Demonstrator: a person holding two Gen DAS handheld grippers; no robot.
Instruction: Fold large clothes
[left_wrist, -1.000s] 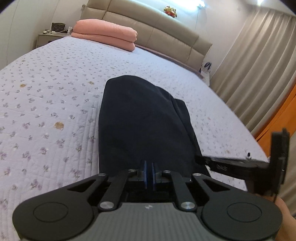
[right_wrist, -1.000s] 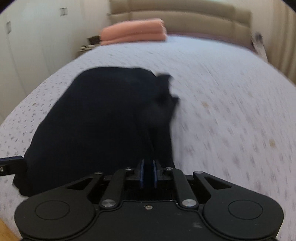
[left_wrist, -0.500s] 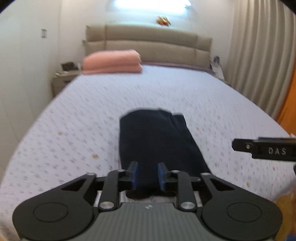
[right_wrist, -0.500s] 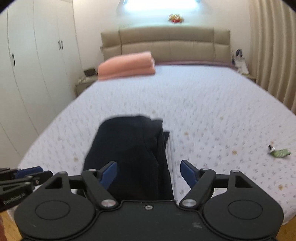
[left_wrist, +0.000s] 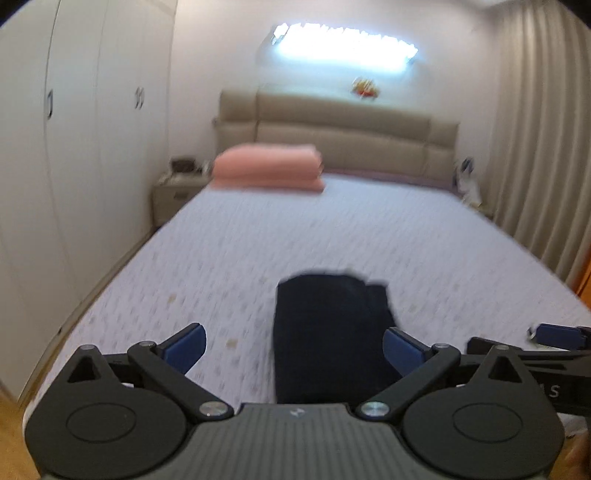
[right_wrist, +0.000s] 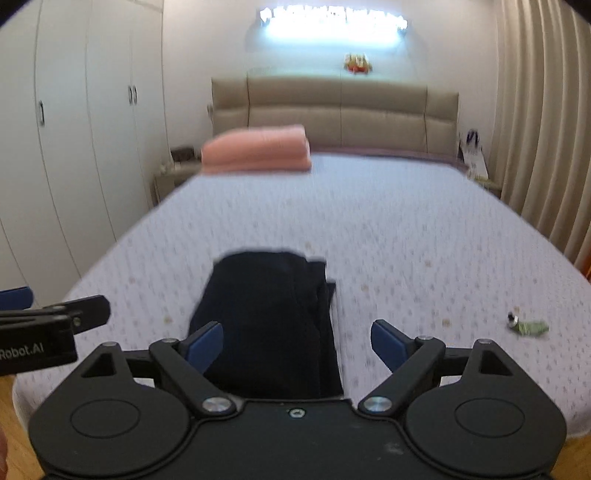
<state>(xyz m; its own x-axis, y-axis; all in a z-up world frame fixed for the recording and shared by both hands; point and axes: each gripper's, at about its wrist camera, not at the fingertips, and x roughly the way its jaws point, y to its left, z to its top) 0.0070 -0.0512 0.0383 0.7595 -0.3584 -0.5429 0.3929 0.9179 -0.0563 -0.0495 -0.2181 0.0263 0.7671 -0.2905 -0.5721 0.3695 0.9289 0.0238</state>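
One bed (right_wrist: 406, 229) fills both views, quilted cover with a small floral print, padded headboard (right_wrist: 340, 110) at the far end, wardrobe doors (right_wrist: 74, 129) along the left wall, curtains (right_wrist: 535, 110) on the right. It's serving as the folding surface, so everything sits on it.

Folded pink blanket (right_wrist: 258, 149) is parked up by the headboard, well apart from the work area, probably just to keep it out of the way.

Dark garment (right_wrist: 273, 321) lies near the foot edge of the bed, roughly centred between the two grippers' lines of sight. It's a long narrow folded stack, one layer offset along its right side so the edges don't line up cleanly. Flat on the cover, nothing touching it. Judging by the shape, the fold looks mostly done; could take one more crosswise fold or a tidy of that right edge.

Left gripper (left_wrist: 293, 349): jaws opening, spread wide, nothing gripped; garment only shows beyond the gap. Right gripper (right_wrist: 297, 343): same, jaws opening, wide, empty. Both above the cloth, angled down at it.

Small greenish scrap (right_wrist: 528, 326) lies on the cover off to the right, clear of the garment. Can't tell what it is.
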